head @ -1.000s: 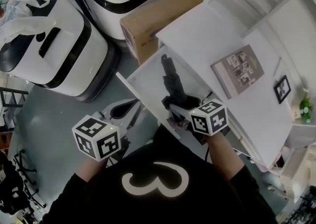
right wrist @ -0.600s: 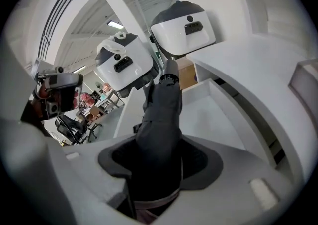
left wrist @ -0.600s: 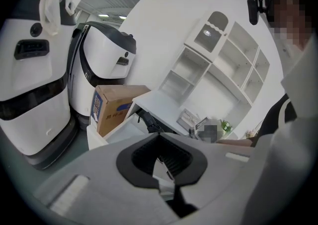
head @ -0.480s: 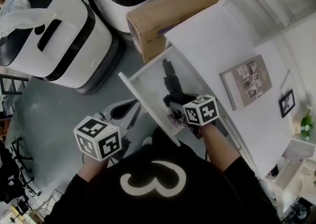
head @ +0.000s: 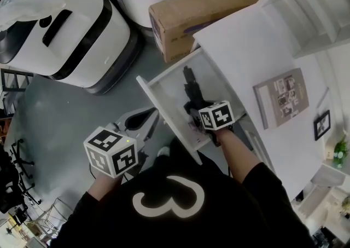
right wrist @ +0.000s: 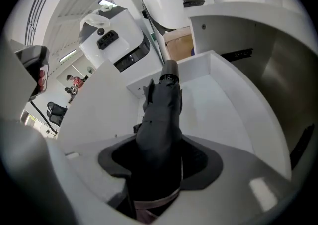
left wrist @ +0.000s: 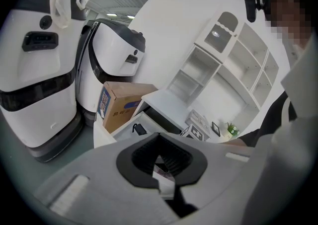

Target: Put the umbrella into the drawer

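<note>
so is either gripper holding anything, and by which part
The right gripper holds the black umbrella by its near end, the rest reaching into the drawer. The left gripper holds nothing.

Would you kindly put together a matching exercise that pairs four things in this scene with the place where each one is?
Things:
1. umbrella
2. cardboard box
3. booklet
4. white plastic bag

Places:
A. lying flat on the white cabinet top
B. draped over a white-and-black machine
C. clamped in the right hand-held gripper, reaching into the open drawer
D. on the floor beside the cabinet

Pairs: 1-C; 2-D; 3-A; 4-B
</note>
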`<action>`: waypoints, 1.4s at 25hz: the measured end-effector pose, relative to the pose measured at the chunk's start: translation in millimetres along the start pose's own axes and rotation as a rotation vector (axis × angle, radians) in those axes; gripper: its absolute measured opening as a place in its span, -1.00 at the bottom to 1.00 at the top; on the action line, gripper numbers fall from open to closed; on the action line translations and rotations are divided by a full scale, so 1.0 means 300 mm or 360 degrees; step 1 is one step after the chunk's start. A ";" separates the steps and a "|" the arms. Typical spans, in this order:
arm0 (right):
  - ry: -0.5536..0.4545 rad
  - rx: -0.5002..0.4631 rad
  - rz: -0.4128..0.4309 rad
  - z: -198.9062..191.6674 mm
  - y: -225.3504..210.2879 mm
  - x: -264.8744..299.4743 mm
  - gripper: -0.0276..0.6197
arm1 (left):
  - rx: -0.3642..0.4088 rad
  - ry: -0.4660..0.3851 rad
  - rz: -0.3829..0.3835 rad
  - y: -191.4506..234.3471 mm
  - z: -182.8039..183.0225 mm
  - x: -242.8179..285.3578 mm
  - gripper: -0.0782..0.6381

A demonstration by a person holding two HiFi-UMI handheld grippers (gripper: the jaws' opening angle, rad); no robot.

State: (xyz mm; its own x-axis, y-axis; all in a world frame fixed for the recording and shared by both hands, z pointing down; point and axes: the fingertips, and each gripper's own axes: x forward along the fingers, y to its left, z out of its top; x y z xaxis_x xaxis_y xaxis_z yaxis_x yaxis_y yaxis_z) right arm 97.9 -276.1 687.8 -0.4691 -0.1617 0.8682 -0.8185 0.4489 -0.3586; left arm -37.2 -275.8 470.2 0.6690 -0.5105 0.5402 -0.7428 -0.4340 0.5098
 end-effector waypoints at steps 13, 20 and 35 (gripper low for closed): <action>0.0134 0.0037 -0.0103 -0.032 -0.093 0.156 -0.19 | -0.0065 0.0053 0.0066 0.061 -0.042 0.001 -0.76; 0.0188 -0.0009 -0.0139 -0.051 -0.122 0.208 -0.16 | -0.0083 0.0083 0.0109 0.089 -0.064 -0.002 -0.76; 0.0049 0.0061 -0.0116 -0.026 -0.121 0.134 -0.03 | -0.0078 0.0105 0.0053 0.067 -0.059 0.023 -0.76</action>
State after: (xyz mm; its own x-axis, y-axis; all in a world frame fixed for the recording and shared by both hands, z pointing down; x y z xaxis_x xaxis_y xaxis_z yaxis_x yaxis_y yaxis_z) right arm 111.4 -292.0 738.5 -0.3981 -0.1651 0.9024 -0.8622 0.4031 -0.3066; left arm -47.0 -274.7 496.1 0.6453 -0.4736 0.5994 -0.7637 -0.3796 0.5222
